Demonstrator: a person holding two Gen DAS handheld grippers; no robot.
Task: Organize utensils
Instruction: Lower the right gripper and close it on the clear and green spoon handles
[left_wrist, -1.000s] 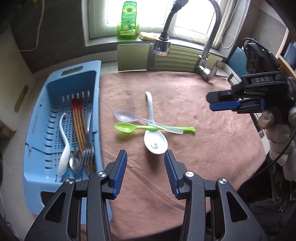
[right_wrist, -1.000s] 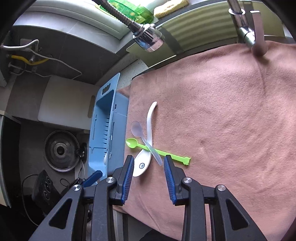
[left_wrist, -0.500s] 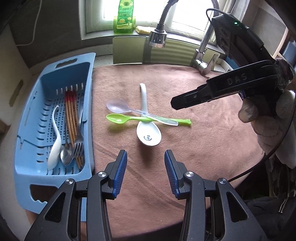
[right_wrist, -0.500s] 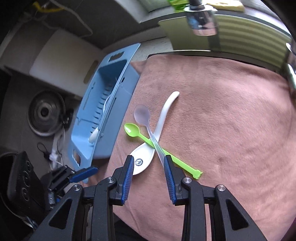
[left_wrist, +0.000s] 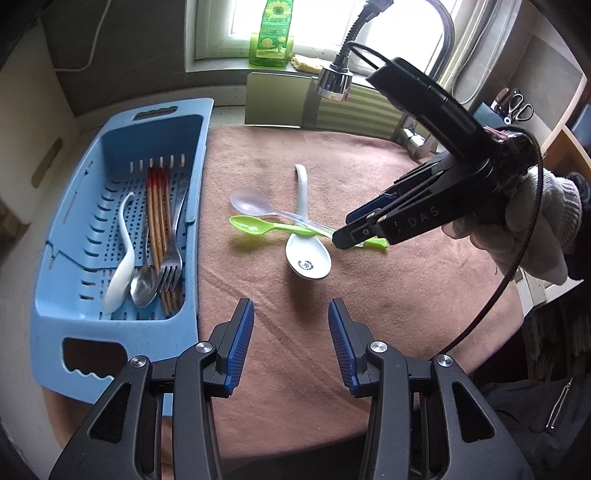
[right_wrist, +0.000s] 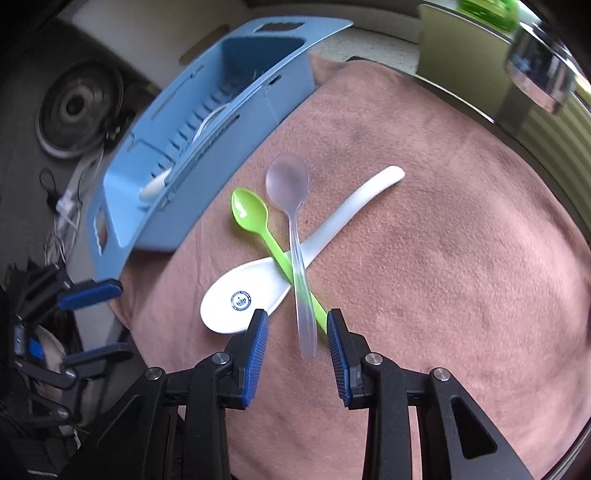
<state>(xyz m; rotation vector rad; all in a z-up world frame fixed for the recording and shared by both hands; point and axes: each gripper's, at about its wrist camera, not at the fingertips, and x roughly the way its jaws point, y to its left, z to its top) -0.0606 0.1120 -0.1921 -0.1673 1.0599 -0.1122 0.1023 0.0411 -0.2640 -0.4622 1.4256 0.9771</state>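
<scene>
Right gripper: black two-finger clamp with blue ribbed pads, jaws parted with clear space each side of what lies between them; nothing pinched. It points steeply down at the spoon pile.
Between its pads: the handle end of the clear translucent plastic spoon; the pads do not touch it.
Long axis: in the right wrist view that handle runs from the jaw gap straight away toward its bowl at the far end, so it lies along the gripper's pointing line and the pads face its two sides.
Stack order: the clear spoon lies on top, crossing the lime-green plastic spoon; both cross the white ceramic soup spoon, whose bowl sits just left of the left pad.
Left gripper: same build, jaws spread and empty, held near the front edge of the brown towel, well apart from the pile.
Nearer hand: the right, judged; its tips sit at the handle ends while the left hangs back.
Destination: the light-blue slotted plastic basket, left of the towel, already holding a white spoon, a metal spoon, a fork and red-tipped chopsticks.
Risk, judged: the green handle lies just beside the right pad and could be caught in the same squeeze.
</scene>
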